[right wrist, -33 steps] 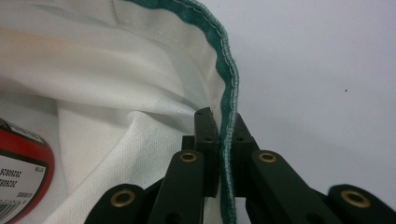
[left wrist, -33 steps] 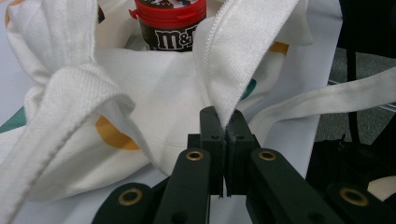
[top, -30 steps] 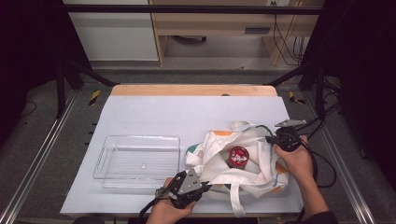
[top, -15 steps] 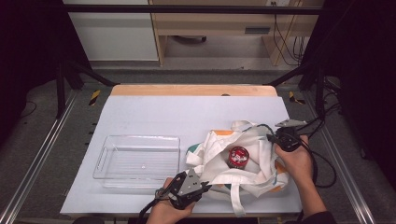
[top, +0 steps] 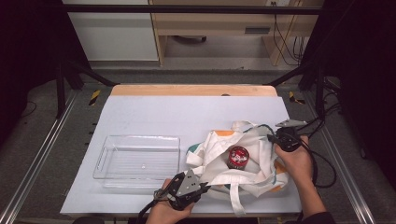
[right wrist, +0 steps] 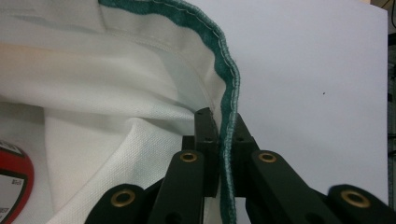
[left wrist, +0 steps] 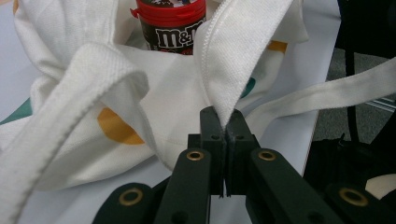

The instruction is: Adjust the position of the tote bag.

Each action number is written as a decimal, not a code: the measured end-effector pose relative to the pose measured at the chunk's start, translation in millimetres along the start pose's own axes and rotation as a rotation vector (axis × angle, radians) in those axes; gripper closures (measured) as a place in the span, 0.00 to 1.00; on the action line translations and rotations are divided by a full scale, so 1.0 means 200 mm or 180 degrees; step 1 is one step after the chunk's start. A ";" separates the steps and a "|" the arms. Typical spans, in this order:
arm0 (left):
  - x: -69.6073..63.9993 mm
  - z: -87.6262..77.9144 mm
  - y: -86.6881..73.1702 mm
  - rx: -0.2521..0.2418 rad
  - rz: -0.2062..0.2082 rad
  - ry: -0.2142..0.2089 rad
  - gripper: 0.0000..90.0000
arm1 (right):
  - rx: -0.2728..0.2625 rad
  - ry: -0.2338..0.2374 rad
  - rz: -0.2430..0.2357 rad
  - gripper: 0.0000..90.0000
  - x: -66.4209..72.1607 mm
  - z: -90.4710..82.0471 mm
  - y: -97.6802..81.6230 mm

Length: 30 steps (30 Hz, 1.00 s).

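High view, left to right: clear plastic tray (top: 137, 156) up-left of left gripper (top: 205, 189), apart from it. Left gripper jaws clamped on white cloth edge of tote bag (top: 219, 156) at bag's near-left corner. M&M's canister (top: 238, 157) upright inside open bag, between both grippers, bag folds and straps around it. Right gripper (top: 271, 138) clamped on bag's green-trimmed rim (right wrist: 229, 84); bare table (top: 187, 112) beyond.
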<state>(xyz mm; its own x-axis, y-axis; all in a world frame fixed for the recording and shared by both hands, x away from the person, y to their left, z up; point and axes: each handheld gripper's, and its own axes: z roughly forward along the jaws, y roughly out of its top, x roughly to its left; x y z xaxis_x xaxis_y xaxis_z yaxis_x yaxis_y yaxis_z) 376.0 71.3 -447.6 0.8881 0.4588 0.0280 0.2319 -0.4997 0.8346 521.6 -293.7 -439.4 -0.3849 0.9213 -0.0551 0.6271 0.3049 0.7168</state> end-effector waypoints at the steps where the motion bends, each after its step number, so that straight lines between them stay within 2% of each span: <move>1: 0.00 0.00 0.00 0.0000 0.0000 0.0000 0.98 | 0.0000 0.0000 0.0000 0.97 0.00 0.00 0.00; 9: 0.01 0.01 0.00 -0.0021 -0.0063 -0.0003 0.97 | -0.0092 0.0048 -0.0125 0.90 0.03 -0.06 0.00; 10: 0.01 0.01 0.00 -0.0024 -0.0080 -0.0007 0.96 | -0.0100 0.0053 -0.0126 0.84 0.03 -0.06 0.00; 11: 0.01 0.01 0.00 -0.0024 -0.0080 -0.0007 0.95 | -0.0100 0.0053 -0.0126 0.84 0.03 -0.06 0.00; 13: 0.01 0.00 0.01 -0.0048 -0.0109 0.0018 0.91 | -0.0135 0.0083 -0.0097 0.73 0.03 -0.08 0.00; 16: 0.01 -0.01 0.03 -0.0102 -0.0161 0.0087 0.80 | -0.0195 0.0097 -0.0102 0.64 0.04 -0.12 0.01; 17: 0.01 -0.01 0.03 -0.0102 -0.0161 0.0087 0.76 | -0.0195 0.0097 -0.0102 0.64 0.04 -0.12 0.01; 19: 0.01 -0.02 0.04 -0.0157 -0.0201 0.0104 0.72 | -0.0286 0.0111 -0.0095 0.59 0.05 -0.17 0.02; 23: -0.01 -0.05 0.10 -0.0217 -0.0152 0.0093 0.66 | -0.0374 0.0112 -0.0081 0.50 0.07 -0.23 0.04; 24: -0.02 -0.07 0.14 -0.0270 -0.0141 0.0101 0.65 | -0.0399 0.0113 -0.0088 0.48 0.09 -0.25 0.04; 29: -0.02 -0.12 0.21 -0.0399 -0.0130 0.0138 0.61 | -0.0505 0.0117 -0.0169 0.41 0.14 -0.35 0.06; 30: -0.01 -0.14 0.25 -0.0424 -0.0094 0.0161 0.60 | -0.0521 0.0126 -0.0177 0.40 0.16 -0.37 0.06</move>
<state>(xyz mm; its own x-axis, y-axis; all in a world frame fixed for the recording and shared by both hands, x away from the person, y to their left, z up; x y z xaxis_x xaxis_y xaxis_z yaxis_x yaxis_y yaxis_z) 374.6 66.8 -390.4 0.8598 0.5099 0.0271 0.1999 -0.3851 0.9010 467.0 -278.5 -381.7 -0.4441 0.8930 -0.0727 0.4868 0.3087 0.8171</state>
